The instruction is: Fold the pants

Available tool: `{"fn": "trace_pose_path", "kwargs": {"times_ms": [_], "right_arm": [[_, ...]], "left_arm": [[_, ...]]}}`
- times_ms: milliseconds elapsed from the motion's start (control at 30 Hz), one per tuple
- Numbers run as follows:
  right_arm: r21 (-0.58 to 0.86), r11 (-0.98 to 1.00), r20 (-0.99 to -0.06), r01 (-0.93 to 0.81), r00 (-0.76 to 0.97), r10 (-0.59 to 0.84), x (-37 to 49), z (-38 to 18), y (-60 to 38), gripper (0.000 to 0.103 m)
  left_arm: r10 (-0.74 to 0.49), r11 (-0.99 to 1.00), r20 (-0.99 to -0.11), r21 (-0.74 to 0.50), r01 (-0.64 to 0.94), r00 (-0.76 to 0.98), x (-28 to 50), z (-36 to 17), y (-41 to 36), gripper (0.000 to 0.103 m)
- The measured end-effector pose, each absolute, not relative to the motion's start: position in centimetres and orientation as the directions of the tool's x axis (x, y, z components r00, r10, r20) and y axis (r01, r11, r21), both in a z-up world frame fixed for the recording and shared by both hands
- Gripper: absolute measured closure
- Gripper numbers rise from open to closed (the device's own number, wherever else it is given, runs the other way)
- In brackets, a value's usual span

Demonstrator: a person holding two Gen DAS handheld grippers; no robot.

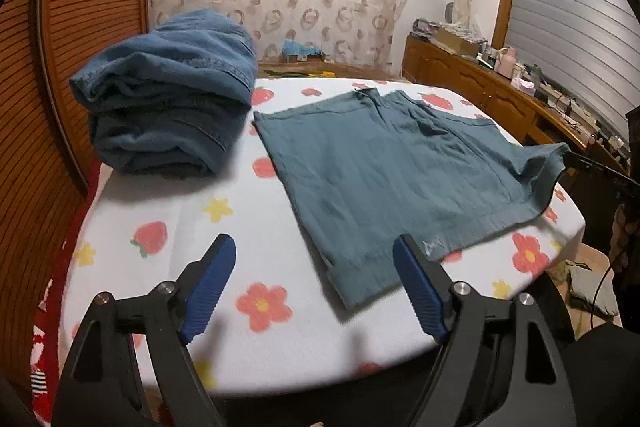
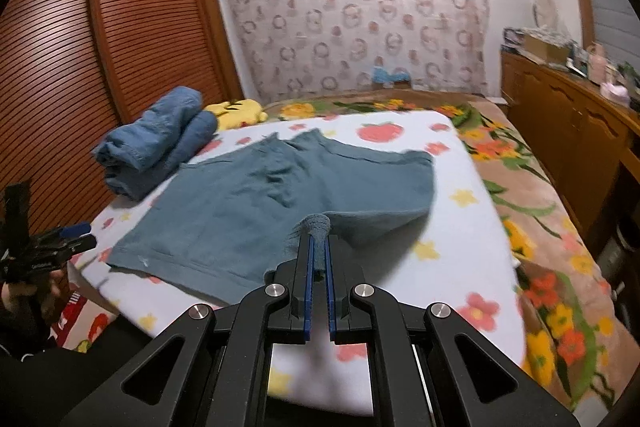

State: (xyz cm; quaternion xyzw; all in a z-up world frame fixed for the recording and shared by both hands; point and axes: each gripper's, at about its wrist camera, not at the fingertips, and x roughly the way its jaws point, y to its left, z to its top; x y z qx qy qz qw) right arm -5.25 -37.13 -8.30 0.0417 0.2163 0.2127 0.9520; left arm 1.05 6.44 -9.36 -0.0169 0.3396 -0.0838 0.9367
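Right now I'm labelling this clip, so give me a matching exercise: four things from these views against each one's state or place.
Things:
1. left gripper
2. right gripper
3. teal shorts
4. folded jeans

States or places:
A. shut on a corner of cloth
B. stacked at the far left of the blanket, near the wardrobe
C. open, holding nothing
D. spread flat mid-blanket, one corner lifted

Pairs: 1-C, 2-A, 3-D, 4-B

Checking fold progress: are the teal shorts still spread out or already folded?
Mostly spread: the teal ribbed shorts lie flat on the flowered white blanket, one corner lifted by the shut right gripper.
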Motion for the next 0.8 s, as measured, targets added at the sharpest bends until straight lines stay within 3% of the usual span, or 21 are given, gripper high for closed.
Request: {"fn": "trace_pose_path", "kwargs": {"times_ms": [500, 800], "right_arm": [[0.105, 0.737, -0.368, -0.667, 0.663, 0.652, -1.8, -6.3, -26.0, 0.098], [0.11, 0.714, -0.469, -0.691, 0.597, 0.651, 1.7, -9.5, -23.8, 0.095]], "left_arm": [[-0.092, 0.996, -0.594, -0.058, 0.072, 0.799, 2.1, -8.6, 8.3, 0.022], [-0.105, 0.994, -0.605, -0.054, 0.091, 0.789, 2.8, -9.2, 7.8, 0.022]]}}
